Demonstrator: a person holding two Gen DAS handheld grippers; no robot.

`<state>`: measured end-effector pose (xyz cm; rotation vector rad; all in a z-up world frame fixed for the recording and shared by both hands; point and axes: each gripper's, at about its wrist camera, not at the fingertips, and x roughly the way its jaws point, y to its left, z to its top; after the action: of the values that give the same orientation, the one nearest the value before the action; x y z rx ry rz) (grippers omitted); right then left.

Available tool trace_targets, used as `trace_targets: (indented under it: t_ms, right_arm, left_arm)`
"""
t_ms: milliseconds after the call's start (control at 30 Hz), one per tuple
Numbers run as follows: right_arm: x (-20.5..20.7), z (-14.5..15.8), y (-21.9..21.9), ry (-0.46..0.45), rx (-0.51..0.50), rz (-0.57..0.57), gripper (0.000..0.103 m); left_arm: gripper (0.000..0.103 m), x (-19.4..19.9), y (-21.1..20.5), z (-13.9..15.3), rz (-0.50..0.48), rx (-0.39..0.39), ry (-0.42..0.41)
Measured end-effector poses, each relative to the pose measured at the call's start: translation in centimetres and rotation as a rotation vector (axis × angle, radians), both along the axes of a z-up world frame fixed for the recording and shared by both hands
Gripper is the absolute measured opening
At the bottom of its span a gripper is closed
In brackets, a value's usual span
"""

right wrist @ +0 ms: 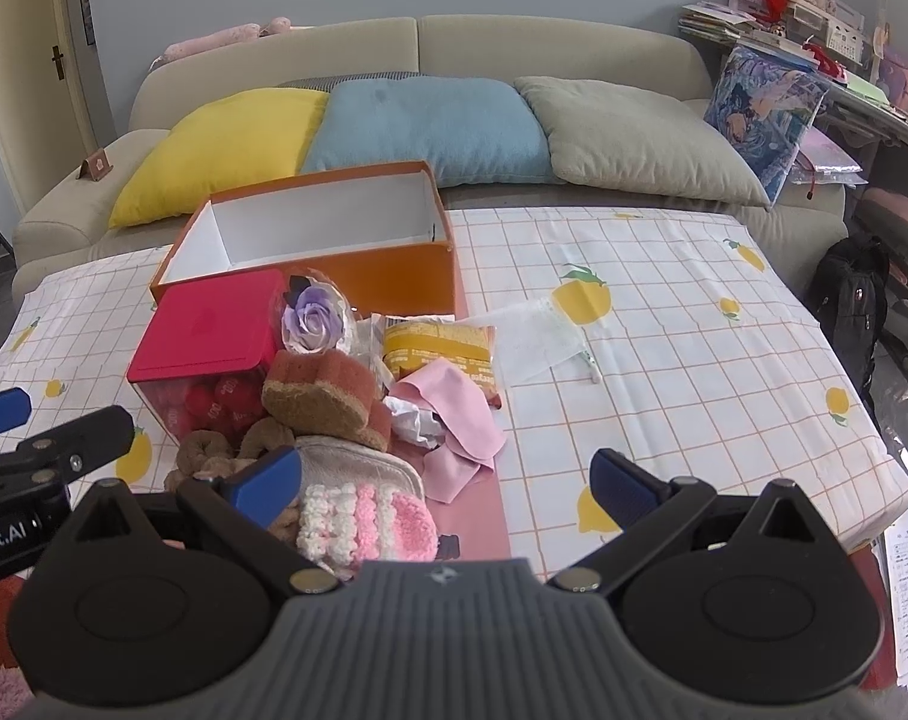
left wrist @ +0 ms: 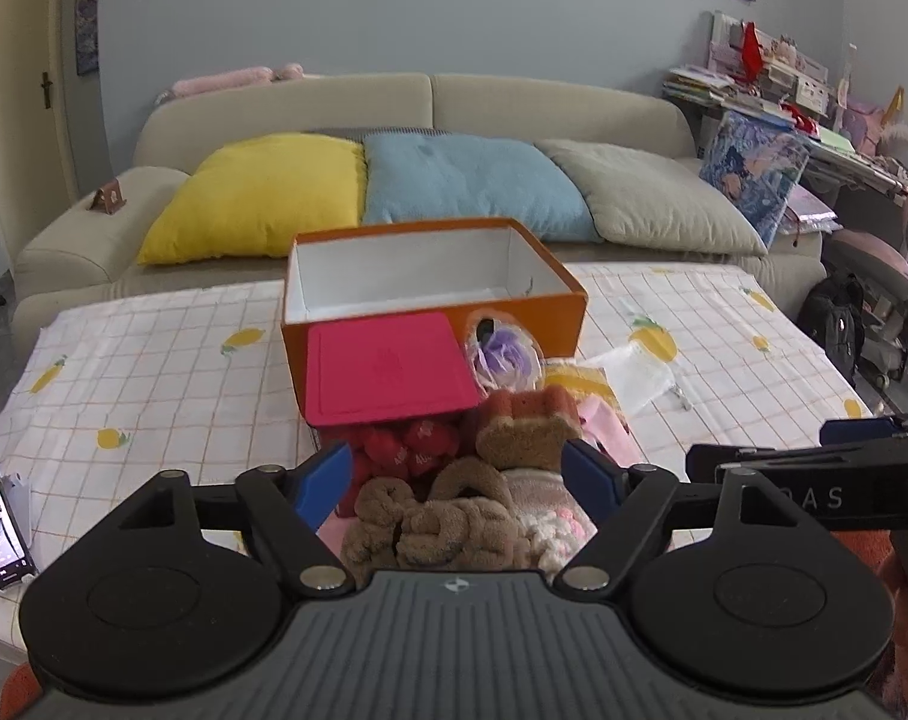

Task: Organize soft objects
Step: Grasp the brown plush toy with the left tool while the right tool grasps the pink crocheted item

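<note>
Both left gripper (left wrist: 457,483) pads flank brown scrunchie (left wrist: 430,525).

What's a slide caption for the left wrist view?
Open left gripper hovers over brown scrunchie, empty orange box behind.

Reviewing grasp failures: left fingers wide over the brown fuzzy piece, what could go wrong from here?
1. The brown scrunchies press against the pink-white knit piece and the sponge; the left gripper, fingers open, may snag several.
2. The red-lidded jar stands just behind and could get bumped.
3. The right gripper hangs open close by: collision risk.
</note>
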<state>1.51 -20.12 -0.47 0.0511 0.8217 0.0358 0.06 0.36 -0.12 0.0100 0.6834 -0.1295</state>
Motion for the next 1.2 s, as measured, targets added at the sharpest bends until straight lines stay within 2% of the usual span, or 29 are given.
trace_targets:
  t_ms: [133,200,267,367,467,500,567,667,733,833,933,1033,1200]
  right_arm:
    - [0.1,-0.9,0.6,0.024,-0.02,0.059,0.099]
    - [0.3,-1.5,1.0,0.04,-0.029,0.088,0.086]
    - [0.6,-2.3,1.0,0.071,-0.009,0.112,0.077]
    - [1.3,-3.8,1.4,0.114,-0.002,0.157,0.067]
    - [2.3,-5.4,2.2,0.171,-0.022,0.219,0.061]
    - [2.6,-6.0,2.5,0.189,-0.02,0.239,0.06]
    - [3.2,-6.9,2.9,0.222,-0.013,0.268,0.06]
    - [4.0,-8.0,3.6,0.245,-0.007,0.321,0.06]
    - [4.3,-8.4,4.2,0.241,-0.028,0.36,0.06]
    - [4.9,-9.2,4.9,0.242,-0.087,0.4,0.066]
    - [5.3,-10.0,5.0,0.233,-0.111,0.444,0.067]
    - [6.0,-11.0,5.1,0.238,-0.117,0.463,0.067]
    - [7.6,-12.8,4.4,0.299,-0.055,0.438,0.068]
  left_arm:
    - [0.073,0.2,0.6,-1.4,-0.026,0.004,0.095]
    - [0.063,0.5,1.3,-2.4,-0.021,0.003,0.164]
    - [0.061,0.8,2.2,-3.4,-0.022,-0.025,0.216]
    - [0.063,1.4,2.9,-4.3,-0.085,-0.036,0.238]
    - [0.064,2.5,3.0,-5.0,-0.15,0.002,0.277]
    - [0.068,2.8,2.9,-5.2,-0.172,0.015,0.276]
    - [0.075,3.4,2.6,-5.8,-0.221,0.04,0.267]
    - [0.078,4.2,2.0,-6.8,-0.287,0.073,0.257]
    - [0.081,4.4,1.3,-7.3,-0.327,0.128,0.229]
    - [0.085,4.6,0.3,-8.2,-0.399,0.226,0.204]
    - [0.087,4.7,-0.7,-8.8,-0.479,0.274,0.197]
    - [0.088,5.0,-1.2,-9.9,-0.495,0.306,0.213]
    - [0.088,5.6,-2.0,-11.5,-0.495,0.365,0.229]
